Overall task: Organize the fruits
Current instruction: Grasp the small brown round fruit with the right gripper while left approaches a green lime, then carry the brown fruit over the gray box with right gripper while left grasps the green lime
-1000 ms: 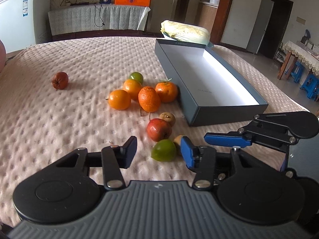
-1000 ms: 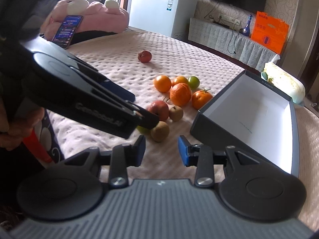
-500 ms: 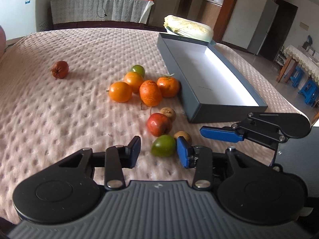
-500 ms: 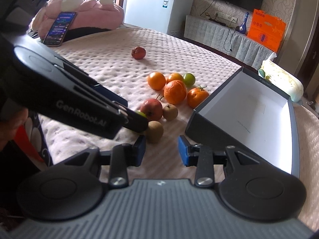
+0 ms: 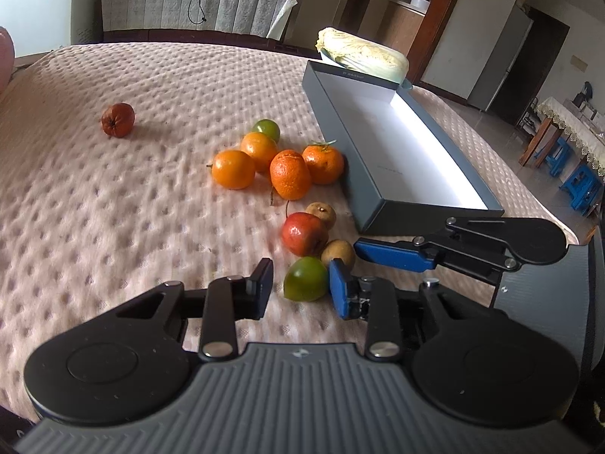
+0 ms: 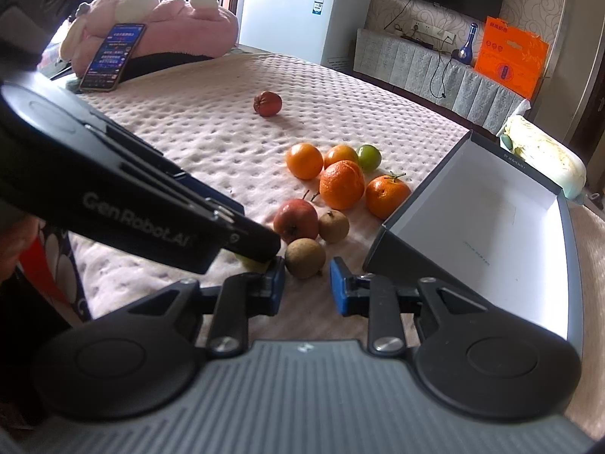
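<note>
Between the spread left gripper (image 5: 300,287) fingers, a green fruit (image 5: 305,279).

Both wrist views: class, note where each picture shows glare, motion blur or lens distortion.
Left wrist view: glare whitens the far inner wall of the box; the blanket at left looks smeared; the room's edges bow, a fisheye effect. Right wrist view: the fridge is washed out; the left claw looms large, hiding most of the green fruit.

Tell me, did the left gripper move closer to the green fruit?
Yes. The left gripper has come forward; the green fruit now sits between its open fingers.
</note>
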Demonstrator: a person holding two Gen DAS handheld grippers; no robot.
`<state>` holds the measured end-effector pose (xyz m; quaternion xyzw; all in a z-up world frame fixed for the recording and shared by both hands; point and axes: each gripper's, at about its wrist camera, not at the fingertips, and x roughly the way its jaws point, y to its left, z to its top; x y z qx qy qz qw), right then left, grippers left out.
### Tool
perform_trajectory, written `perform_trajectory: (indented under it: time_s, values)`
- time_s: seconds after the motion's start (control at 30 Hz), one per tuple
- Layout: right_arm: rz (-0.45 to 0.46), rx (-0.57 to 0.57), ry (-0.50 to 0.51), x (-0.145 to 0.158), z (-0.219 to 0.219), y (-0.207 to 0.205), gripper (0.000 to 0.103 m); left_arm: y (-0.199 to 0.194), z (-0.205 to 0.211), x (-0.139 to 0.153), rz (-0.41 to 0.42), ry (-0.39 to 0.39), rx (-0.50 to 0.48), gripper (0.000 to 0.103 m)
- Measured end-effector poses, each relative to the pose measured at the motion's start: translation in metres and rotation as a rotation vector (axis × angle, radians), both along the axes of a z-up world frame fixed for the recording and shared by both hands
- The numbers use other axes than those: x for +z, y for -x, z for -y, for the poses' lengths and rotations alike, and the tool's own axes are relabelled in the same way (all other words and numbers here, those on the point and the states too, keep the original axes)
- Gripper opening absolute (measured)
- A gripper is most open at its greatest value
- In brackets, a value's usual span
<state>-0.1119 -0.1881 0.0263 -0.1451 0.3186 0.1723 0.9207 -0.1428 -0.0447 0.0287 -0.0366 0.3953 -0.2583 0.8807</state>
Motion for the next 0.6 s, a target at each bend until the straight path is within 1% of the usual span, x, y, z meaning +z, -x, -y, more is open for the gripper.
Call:
perform_trajectory:
  time_s: [0.07,0.23,0.33,0.43,0.6]
  values:
    - [-0.001,0.008,0.005,0.000,-0.001,-0.001,0.027,-0.001,0.001,0.000,-0.001,0.000,0.002,0.038]
    - [-0.022,0.024,-0.004,0.002,0.004,-0.001,0.027,-0.001,0.004,-0.002,-0.005,-0.010,-0.016,0.039]
    - [-0.035,0.010,-0.008,0.005,0.011,0.001,0.027,0.000,0.008,-0.004,-0.004,-0.024,-0.027,0.039]
    - [-0.036,-0.002,-0.002,0.008,0.019,0.005,0.026,0.000,0.014,-0.007,-0.001,-0.042,-0.037,0.039]
    - [-0.030,-0.017,-0.006,0.015,0.027,0.009,0.026,0.004,0.024,-0.008,0.035,-0.093,-0.046,0.038]
